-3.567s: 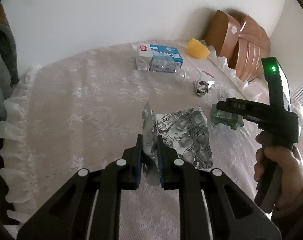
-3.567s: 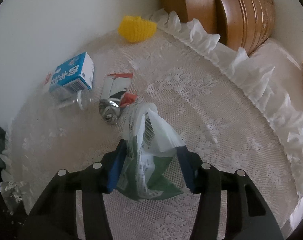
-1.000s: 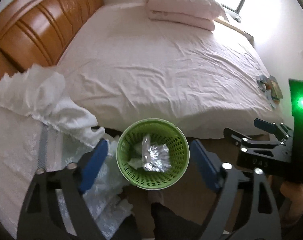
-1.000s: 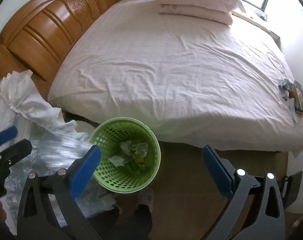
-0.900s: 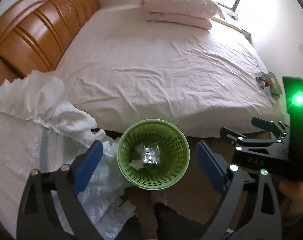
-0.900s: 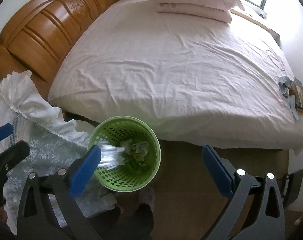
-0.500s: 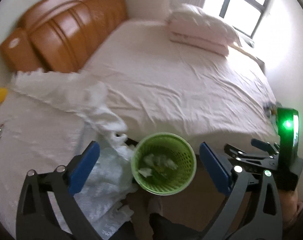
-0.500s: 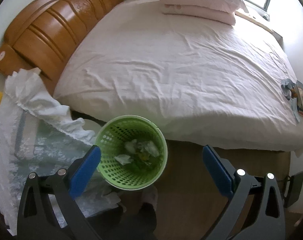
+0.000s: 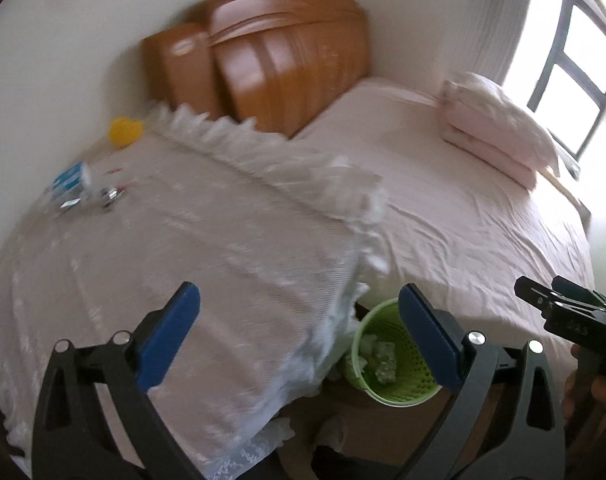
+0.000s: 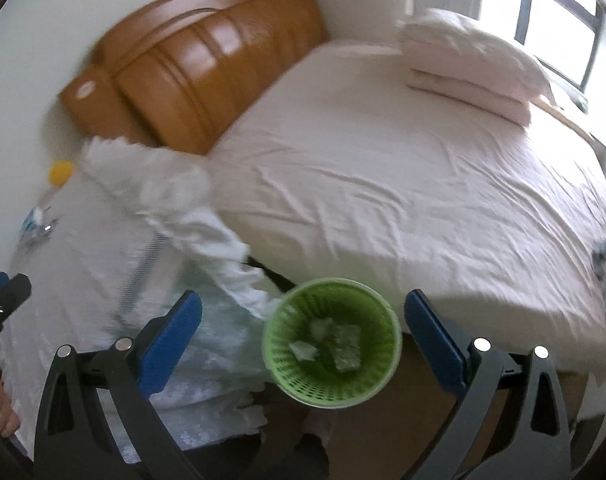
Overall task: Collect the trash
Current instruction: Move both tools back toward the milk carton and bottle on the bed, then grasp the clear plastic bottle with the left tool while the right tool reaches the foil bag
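Note:
My left gripper [image 9: 297, 300] stands open and empty over the near corner of the lace-covered table [image 9: 183, 264]. Beyond its right finger the green trash basket [image 9: 387, 390] sits on the floor, holding foil and wrappers [image 9: 385, 358]. At the table's far left lie a blue carton [image 9: 69, 182], a crumpled wrapper [image 9: 111, 196] and a yellow lump [image 9: 125, 130], all blurred. My right gripper [image 10: 303, 304] is open and empty above the basket [image 10: 331, 386], with the dropped trash [image 10: 337, 344] inside. Each view shows the other gripper at its edge.
A large bed [image 10: 403, 184] with pale sheets fills the right side, with a wooden headboard [image 10: 191, 68] and folded pillows [image 10: 471, 60] near the window. The table's frilled cloth edge [image 9: 343, 192] hangs beside the basket. A person's hand [image 9: 591, 392] holds the right gripper.
The foil piece fell into the basket. Both views have since swung up and left; the tabletop with the carton and wrapper has come into the left view. Both grippers stay open.

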Demonstrator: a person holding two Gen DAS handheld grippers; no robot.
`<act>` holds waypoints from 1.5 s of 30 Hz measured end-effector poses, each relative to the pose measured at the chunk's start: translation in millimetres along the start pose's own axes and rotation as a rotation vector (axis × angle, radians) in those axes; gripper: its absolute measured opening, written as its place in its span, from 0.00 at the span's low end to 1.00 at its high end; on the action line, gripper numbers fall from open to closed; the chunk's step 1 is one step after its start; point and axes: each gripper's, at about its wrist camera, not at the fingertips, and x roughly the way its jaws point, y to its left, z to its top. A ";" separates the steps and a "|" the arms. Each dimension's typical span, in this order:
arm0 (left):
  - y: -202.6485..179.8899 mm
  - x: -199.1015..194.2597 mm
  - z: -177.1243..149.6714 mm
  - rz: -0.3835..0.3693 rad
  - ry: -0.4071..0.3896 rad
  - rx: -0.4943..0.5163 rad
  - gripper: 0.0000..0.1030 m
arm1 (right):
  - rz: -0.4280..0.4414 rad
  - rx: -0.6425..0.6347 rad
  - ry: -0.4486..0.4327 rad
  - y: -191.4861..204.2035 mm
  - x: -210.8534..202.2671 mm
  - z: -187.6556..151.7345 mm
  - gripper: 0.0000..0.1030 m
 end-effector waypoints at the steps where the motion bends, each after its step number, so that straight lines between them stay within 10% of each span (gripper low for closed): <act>1: 10.1 -0.4 -0.8 0.009 0.000 -0.024 0.92 | 0.016 -0.025 0.000 12.6 1.0 3.0 0.97; 31: 229.1 18.6 -14.5 0.306 -0.014 -0.377 0.92 | 0.204 -0.390 0.152 231.8 63.4 7.0 0.97; 45: 315.4 95.7 61.2 0.364 -0.016 0.268 0.92 | 0.169 -0.440 0.209 295.3 99.7 10.2 0.97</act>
